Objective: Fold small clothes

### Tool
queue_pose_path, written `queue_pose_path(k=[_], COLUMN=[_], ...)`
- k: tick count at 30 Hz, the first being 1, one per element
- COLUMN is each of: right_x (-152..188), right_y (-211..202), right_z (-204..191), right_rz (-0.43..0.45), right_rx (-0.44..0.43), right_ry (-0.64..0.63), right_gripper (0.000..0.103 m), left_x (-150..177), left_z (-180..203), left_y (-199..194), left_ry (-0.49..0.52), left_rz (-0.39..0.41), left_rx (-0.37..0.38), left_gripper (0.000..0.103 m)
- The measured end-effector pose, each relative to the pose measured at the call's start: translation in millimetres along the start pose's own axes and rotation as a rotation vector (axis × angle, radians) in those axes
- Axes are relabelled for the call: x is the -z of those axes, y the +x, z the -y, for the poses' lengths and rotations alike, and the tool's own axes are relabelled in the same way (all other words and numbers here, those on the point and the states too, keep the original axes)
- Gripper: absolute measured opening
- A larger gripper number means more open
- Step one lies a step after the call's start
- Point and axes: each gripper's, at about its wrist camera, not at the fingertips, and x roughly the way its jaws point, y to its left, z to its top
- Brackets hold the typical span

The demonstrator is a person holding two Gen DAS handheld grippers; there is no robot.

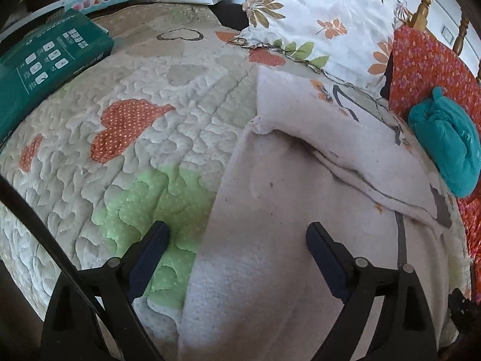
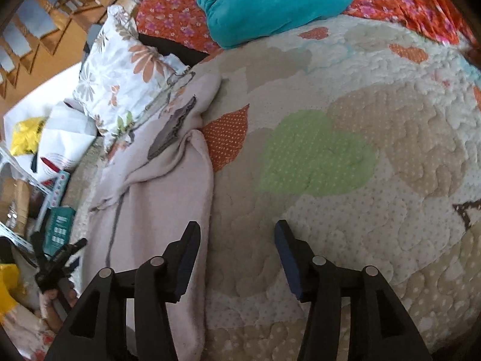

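A small pale lilac garment (image 1: 285, 195) with a grey seam line and a printed front lies partly folded on the quilted bedspread (image 1: 120, 150). My left gripper (image 1: 237, 231) hovers open over its near left edge, with one finger above the green patch of the quilt and the other above the cloth. In the right wrist view the same garment (image 2: 168, 186) runs down the left side. My right gripper (image 2: 237, 228) is open over its right edge, with the left fingertip (image 2: 192, 234) above the fabric and the other above the quilt (image 2: 330, 210). Nothing is pinched in either.
A teal fleece item (image 1: 445, 141) (image 2: 270, 0) rests on a red floral cloth (image 1: 427, 60) at the far side. A floral pillow (image 1: 324, 15) (image 2: 126, 69) borders the garment's far end. A green box (image 1: 45, 66) sits at the quilt's left edge. A hand (image 2: 60, 300) shows at lower left.
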Motion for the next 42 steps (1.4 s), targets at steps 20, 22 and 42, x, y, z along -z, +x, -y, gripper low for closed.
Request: queue_pose_path(k=[20, 22, 42], right_x=[2.4, 3.8, 33.5], right_y=[0.9, 3.3, 36.4], right_z=[-10.5, -12.9, -55.4], right_rz=[-0.017, -0.037, -0.283], right_rx=[0.006, -0.048, -0.433], right_ry=[-0.057, -0.054, -0.052], right_gripper=[0.061, 0.062, 0.062], left_x=[5.8, 8.1, 26.6], left_z=[1.5, -4.1, -30.9], left_y=[-11.8, -17.8, -19.4], left_ry=[0.063, 0.068, -0.095], left_rz=[-0.038, -0.047, -0.204], left_rx=[0.081, 0.103, 0.378], left_gripper=[0.064, 0.060, 0.041])
